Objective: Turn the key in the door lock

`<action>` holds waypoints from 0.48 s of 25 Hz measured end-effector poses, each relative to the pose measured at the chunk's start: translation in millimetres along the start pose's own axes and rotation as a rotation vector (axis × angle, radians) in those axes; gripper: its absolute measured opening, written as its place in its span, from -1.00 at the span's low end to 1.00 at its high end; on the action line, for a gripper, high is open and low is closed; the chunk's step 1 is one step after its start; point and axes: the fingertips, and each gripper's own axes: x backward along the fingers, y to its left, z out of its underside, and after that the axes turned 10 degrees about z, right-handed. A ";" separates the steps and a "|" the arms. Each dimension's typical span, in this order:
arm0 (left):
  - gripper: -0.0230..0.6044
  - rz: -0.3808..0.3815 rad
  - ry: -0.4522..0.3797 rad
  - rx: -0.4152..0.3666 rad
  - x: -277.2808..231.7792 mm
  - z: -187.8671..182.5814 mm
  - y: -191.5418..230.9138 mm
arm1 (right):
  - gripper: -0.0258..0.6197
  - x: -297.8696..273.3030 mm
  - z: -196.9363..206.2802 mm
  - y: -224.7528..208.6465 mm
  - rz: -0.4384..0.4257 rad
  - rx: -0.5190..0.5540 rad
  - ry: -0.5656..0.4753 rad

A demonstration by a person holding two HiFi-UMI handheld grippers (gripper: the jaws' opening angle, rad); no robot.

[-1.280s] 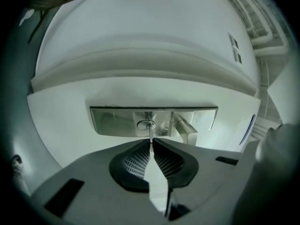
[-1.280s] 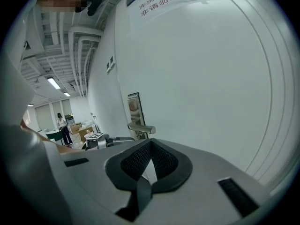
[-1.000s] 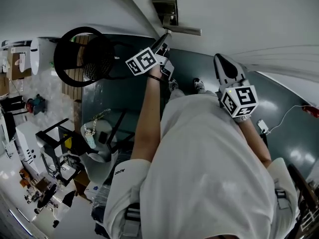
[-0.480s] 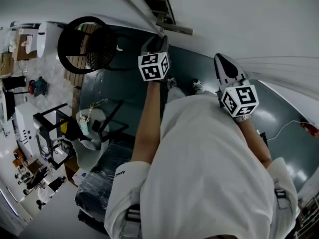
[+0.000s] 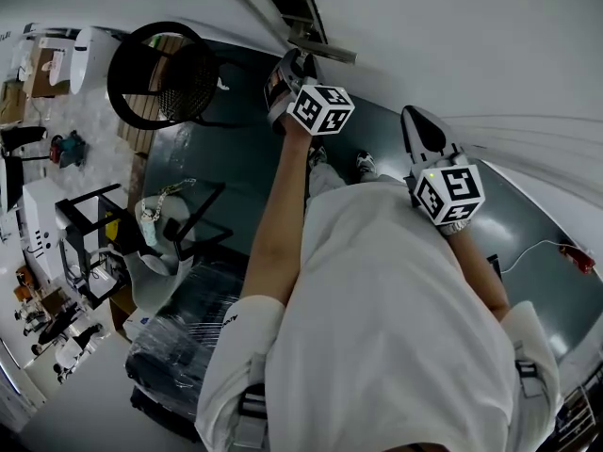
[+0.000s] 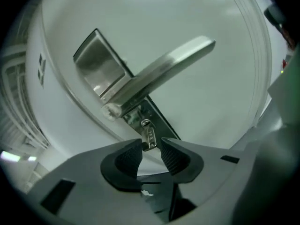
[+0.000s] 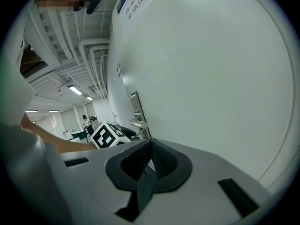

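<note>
A small silver key [image 6: 148, 137] sticks out of the door lock below the metal lever handle [image 6: 164, 70] and its plate [image 6: 99, 65]. My left gripper [image 6: 151, 144] is at the key with one pad on each side. Its jaws have just been opening; the key stands in the gap and neither pad presses on it. In the head view the left gripper [image 5: 294, 62] reaches up to the handle [image 5: 325, 51] on the white door [image 5: 452, 26]. My right gripper [image 7: 150, 145] is shut on nothing and points along the door; in the head view the right gripper [image 5: 415, 119] hangs to the right.
A black round-backed chair [image 5: 155, 73] stands left of the door. Below it are a black frame stool [image 5: 188, 224] and a plastic-wrapped bundle [image 5: 179, 337]. A white cable [image 5: 532, 248] lies on the dark floor at the right.
The left gripper has rolled at the lock, its marker cube swinging from the left of the wrist to the right. The right gripper has barely shifted.
</note>
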 end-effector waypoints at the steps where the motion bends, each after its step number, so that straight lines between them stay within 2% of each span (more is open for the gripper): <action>1: -0.53 -0.016 0.016 -0.037 -2.6 -0.3 -0.3 | -0.94 -0.1 0.7 -2.1 0.004 -0.005 0.001; 4: -0.57 -0.053 0.036 -0.104 -8.2 -0.7 2.5 | -0.94 -0.8 3.3 -6.1 0.017 -0.022 0.002; 6: -0.63 -0.047 0.028 -0.093 -8.8 1.2 3.8 | -0.94 -0.7 6.5 -6.4 0.025 -0.034 0.004; 9: -0.68 0.019 -0.006 0.001 -7.9 0.0 5.3 | -0.94 -0.9 7.8 -4.8 0.033 -0.044 0.006; 12: -0.71 0.107 -0.046 0.148 -8.6 -1.8 6.9 | -0.94 -2.3 7.9 1.0 0.041 -0.049 0.005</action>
